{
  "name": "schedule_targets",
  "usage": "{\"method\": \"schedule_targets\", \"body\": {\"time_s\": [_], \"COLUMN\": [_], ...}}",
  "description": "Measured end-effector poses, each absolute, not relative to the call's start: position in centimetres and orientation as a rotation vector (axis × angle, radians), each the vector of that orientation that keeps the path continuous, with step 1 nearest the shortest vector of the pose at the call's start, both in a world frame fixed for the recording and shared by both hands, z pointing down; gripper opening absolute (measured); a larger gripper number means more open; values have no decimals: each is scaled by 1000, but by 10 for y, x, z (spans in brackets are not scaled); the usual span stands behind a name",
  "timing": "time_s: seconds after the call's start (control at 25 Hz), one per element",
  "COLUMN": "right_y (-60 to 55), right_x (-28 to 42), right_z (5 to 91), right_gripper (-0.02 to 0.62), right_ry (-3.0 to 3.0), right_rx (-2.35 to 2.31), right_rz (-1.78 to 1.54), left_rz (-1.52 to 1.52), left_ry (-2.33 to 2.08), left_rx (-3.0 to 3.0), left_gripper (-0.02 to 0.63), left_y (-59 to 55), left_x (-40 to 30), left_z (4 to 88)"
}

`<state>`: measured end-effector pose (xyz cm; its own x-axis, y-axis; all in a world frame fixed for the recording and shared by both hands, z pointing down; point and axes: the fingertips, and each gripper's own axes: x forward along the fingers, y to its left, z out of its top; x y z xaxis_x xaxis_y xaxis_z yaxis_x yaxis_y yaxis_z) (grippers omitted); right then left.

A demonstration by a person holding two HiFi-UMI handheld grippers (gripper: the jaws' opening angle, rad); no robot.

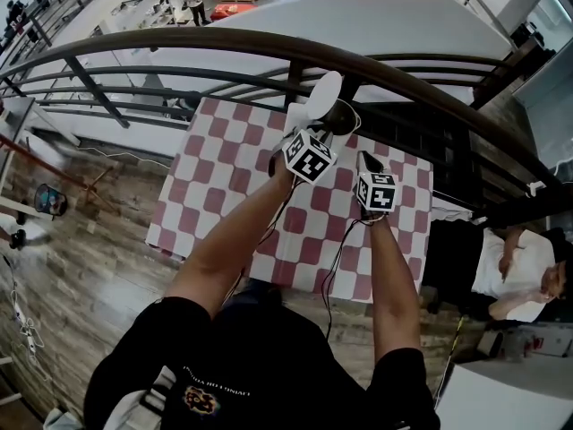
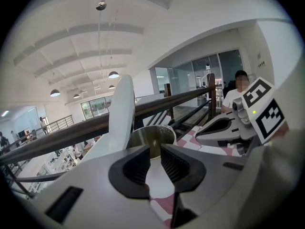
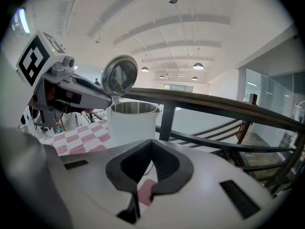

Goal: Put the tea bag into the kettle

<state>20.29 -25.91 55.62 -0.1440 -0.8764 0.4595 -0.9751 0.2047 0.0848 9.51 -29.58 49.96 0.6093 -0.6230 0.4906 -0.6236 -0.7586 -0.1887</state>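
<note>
A white kettle stands at the far edge of the checked tablecloth, with its lid tipped up and its steel inside showing. My left gripper has its tips at the kettle's rim by the lid hinge, and a narrow gap shows between the pads. My right gripper is shut, a little to the right of the kettle and short of it. A thin thread-like line shows between its pads. No tea bag shows in any view.
A dark wooden handrail with metal bars runs just behind the kettle, with a drop to a lower floor beyond it. A person in a white shirt sits to the right of the table. Wooden floor lies to the left.
</note>
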Motion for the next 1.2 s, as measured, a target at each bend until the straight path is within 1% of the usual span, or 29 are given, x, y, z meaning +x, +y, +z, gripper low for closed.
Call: {"method": "schedule_targets", "body": {"time_s": [0.32, 0.4, 0.72, 1.2], "right_y": [-262, -263, -277, -305], "right_x": [198, 195, 185, 153], "right_z": [551, 549, 518, 463], "right_gripper": [14, 14, 14, 14], "right_ry": [-2081, -2082, -2105, -2174], "right_rx": [1723, 1719, 1698, 1660], "right_rz": [310, 300, 219, 75], "left_rz": [879, 889, 875, 824], "left_ry": [-1110, -1140, -1213, -1330], "left_rx": [2800, 2794, 2739, 2681], "left_gripper": [64, 5, 3, 3], "left_y": [-295, -295, -294, -300], "left_x": [84, 77, 48, 3], "left_z": [505, 506, 506, 494]}}
